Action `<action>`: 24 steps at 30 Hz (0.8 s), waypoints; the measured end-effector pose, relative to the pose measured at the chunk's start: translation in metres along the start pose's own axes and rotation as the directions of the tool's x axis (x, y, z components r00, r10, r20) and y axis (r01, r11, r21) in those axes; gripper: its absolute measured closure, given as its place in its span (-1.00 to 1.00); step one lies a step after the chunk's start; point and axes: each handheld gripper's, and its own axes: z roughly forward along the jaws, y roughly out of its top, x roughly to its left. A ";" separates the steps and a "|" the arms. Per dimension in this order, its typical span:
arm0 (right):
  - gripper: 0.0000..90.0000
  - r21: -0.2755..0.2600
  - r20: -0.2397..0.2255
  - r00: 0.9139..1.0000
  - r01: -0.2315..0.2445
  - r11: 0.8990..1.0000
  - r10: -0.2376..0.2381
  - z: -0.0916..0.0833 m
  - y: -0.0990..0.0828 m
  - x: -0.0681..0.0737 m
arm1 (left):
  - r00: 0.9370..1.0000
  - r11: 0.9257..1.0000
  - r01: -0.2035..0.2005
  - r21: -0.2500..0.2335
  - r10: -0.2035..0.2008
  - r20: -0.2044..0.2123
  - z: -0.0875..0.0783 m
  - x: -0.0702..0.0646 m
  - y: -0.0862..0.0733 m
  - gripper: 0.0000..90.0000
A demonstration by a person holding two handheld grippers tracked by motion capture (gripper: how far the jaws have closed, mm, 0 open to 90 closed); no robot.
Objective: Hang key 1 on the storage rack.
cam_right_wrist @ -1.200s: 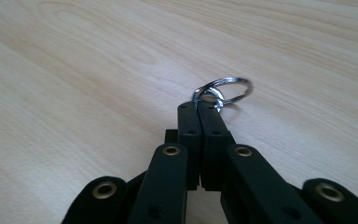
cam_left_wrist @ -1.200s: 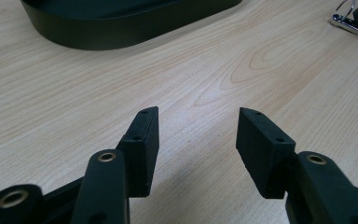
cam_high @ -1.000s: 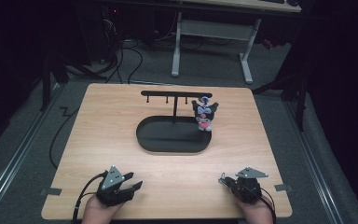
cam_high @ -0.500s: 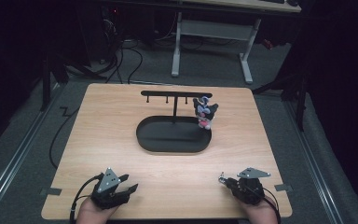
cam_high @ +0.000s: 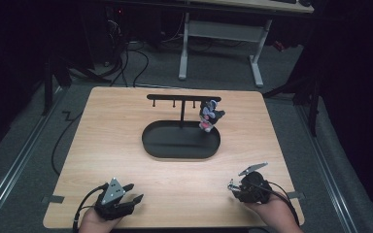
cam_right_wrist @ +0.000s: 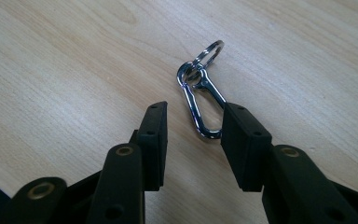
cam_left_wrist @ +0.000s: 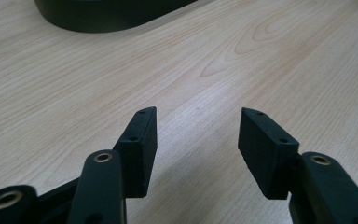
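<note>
Table: a light wooden rectangular tabletop [cam_high: 126, 145] carries everything; both hands come in at its near edge.
Stand: a black oval metal tray with an upright post and a hooked crossbar [cam_high: 180, 141] sits at the middle of the table, well apart from both grippers; its dark rim shows at the top of the left gripper view [cam_left_wrist: 116, 16].
Charm: a small pink, white and dark keychain figure [cam_high: 210, 115] hangs from the right end of the crossbar, above the tray's far right part.
Left gripper: the black two-jaw left gripper [cam_high: 132, 194] is low over the near left of the table [cam_left_wrist: 198, 135], jaws well apart, bare wood between them, nothing held.
Right gripper: the black two-jaw right gripper [cam_high: 231, 186] is at the near right [cam_right_wrist: 193, 126]; its jaws have just been opening and now stand apart.
Clip: a silver metal carabiner clip with a split ring [cam_right_wrist: 199, 95] lies on the wood. Its rounded end reaches between the right gripper's fingertips, close against the right one; the other pad is clear of it, so it is not clamped.
</note>
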 end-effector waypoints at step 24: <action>0.83 0.181 -0.006 1.000 -0.018 0.983 0.020 0.007 0.046 -0.009 | 1.000 1.000 -0.020 0.004 0.019 0.015 0.000 -0.003 0.000 0.06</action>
